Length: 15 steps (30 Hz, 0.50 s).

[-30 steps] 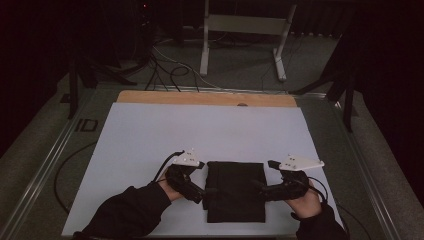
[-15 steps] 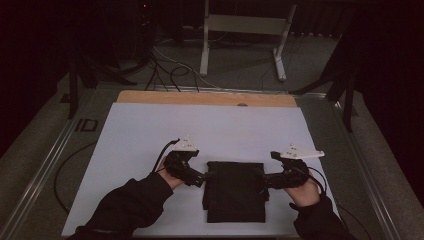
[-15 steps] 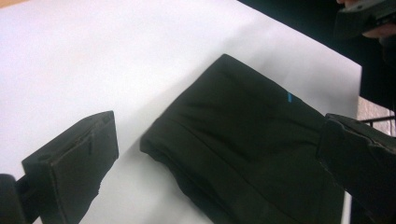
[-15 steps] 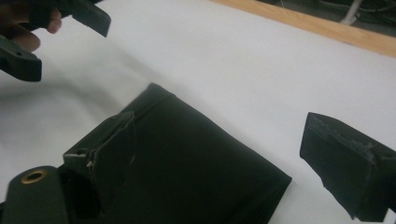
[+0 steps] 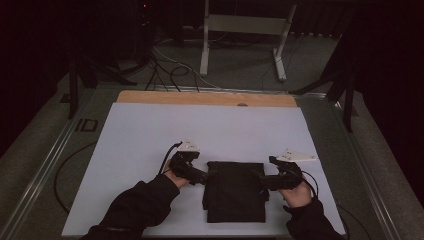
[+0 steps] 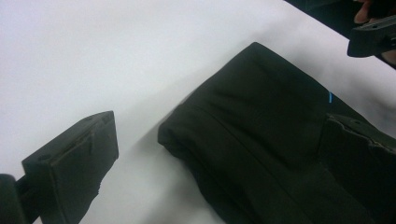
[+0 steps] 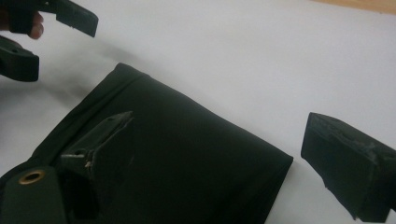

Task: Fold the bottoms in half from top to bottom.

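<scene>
Item count, work surface:

- Folded black garment: one, lying on the white table cover.
- Handheld grippers: two, the left gripper and the right gripper, each with two black jaws.
- Grey three-cornered plates: two, one per gripper.
- Wooden strip: one, along the far table edge.
- White metal stand: one, on the floor beyond.

a white table sheet covers the table, a bare wooden strip along its far edge; cables and a metal stand lie beyond.
</scene>
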Each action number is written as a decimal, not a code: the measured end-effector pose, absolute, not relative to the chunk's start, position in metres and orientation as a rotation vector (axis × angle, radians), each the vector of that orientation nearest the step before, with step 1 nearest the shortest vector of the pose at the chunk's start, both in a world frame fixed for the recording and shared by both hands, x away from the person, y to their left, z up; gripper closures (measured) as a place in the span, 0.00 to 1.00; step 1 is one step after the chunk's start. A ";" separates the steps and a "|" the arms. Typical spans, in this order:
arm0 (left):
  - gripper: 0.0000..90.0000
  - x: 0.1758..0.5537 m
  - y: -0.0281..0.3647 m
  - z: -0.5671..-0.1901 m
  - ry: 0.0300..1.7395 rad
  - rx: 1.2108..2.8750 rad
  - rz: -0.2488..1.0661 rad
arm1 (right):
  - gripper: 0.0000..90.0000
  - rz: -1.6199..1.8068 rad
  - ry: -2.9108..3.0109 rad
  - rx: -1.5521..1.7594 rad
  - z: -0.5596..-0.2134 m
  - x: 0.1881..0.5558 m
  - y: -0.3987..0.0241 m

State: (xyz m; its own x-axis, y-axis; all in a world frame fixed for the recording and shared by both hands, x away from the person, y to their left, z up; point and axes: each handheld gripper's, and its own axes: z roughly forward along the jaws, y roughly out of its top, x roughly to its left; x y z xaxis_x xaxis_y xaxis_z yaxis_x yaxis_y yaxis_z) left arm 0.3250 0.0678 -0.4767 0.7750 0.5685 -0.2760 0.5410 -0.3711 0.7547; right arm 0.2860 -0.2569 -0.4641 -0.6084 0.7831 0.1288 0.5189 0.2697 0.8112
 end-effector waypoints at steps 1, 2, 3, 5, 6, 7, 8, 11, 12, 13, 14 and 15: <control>0.00 0.325 0.067 -0.479 0.831 2.047 0.032 | 0.11 1.256 2.251 1.206 -0.466 0.286 -0.258; 0.00 0.325 0.066 -0.482 0.829 2.047 0.022 | 0.11 1.240 2.250 1.219 -0.468 0.286 -0.258; 0.00 0.326 0.064 -0.484 0.833 2.055 0.020 | 0.11 1.239 2.249 1.222 -0.470 0.287 -0.260; 0.00 0.326 0.062 -0.489 0.832 2.054 0.001 | 0.11 1.227 2.260 1.240 -0.474 0.288 -0.262; 0.00 0.326 0.061 -0.491 0.834 2.057 -0.003 | 0.11 1.219 2.252 1.257 -0.476 0.289 -0.262; 0.00 0.326 0.060 -0.494 0.834 2.059 -0.009 | 0.11 1.214 2.258 1.259 -0.479 0.290 -0.264; 0.00 0.326 0.060 -0.496 0.835 2.059 -0.019 | 0.11 1.201 2.263 1.261 -0.480 0.290 -0.265; 0.00 0.326 0.057 -0.502 0.836 2.075 -0.035 | 0.11 1.167 2.298 1.266 -0.486 0.292 -0.267; 0.00 0.326 0.057 -0.503 0.840 2.082 -0.033 | 0.11 1.154 2.308 1.275 -0.489 0.293 -0.268; 0.00 0.326 0.057 -0.505 0.840 2.083 -0.032 | 0.11 1.148 2.319 1.296 -0.491 0.293 -0.268; 0.00 0.326 0.056 -0.506 0.840 2.087 -0.039 | 0.11 1.146 2.324 1.300 -0.494 0.293 -0.268; 0.00 0.327 0.056 -0.507 0.838 2.093 -0.043 | 0.11 1.141 2.332 1.306 -0.495 0.293 -0.267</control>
